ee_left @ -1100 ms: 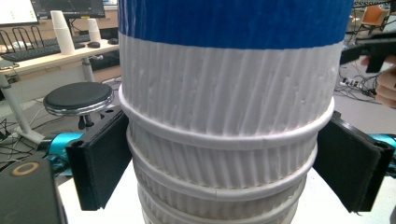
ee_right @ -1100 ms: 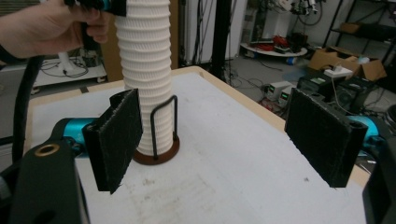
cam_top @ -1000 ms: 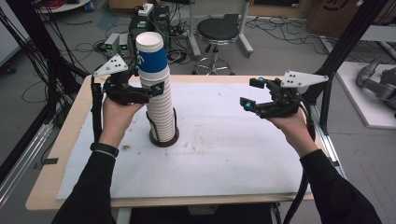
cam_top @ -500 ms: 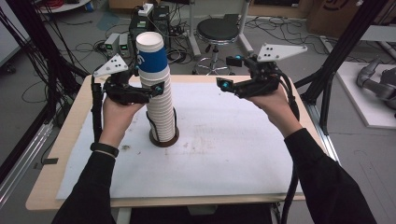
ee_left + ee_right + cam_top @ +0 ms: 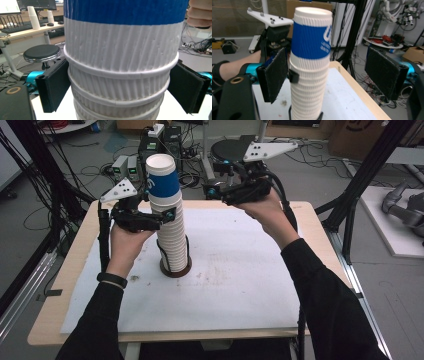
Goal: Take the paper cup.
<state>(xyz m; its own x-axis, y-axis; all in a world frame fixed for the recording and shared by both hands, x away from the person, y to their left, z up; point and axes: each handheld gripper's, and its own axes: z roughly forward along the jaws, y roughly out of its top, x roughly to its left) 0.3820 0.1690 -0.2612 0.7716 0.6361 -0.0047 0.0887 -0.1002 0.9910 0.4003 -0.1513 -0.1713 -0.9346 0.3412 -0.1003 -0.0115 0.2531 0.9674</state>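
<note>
Fingers of the left gripper [image 5: 167, 214] are being pressed against a tall stack of paper cups [image 5: 170, 227] in the high view, just under its blue-banded top cup [image 5: 162, 176]. The stack is being carried upright in a dark ring holder [image 5: 175, 268] on the white sheet, nearer the table's [image 5: 320, 237] left edge than its right. The right gripper [image 5: 212, 190] is being held above the far edge, jaws parted and empty, well apart from the stack.

From the left gripper view, ribbed white cup walls with rolled rims are being clamped between both black pads [image 5: 53, 86].

From the right gripper view, the stack is being framed between widely spread pads [image 5: 274, 75], untouched; its top cup is being shown with white lettering on blue.
</note>
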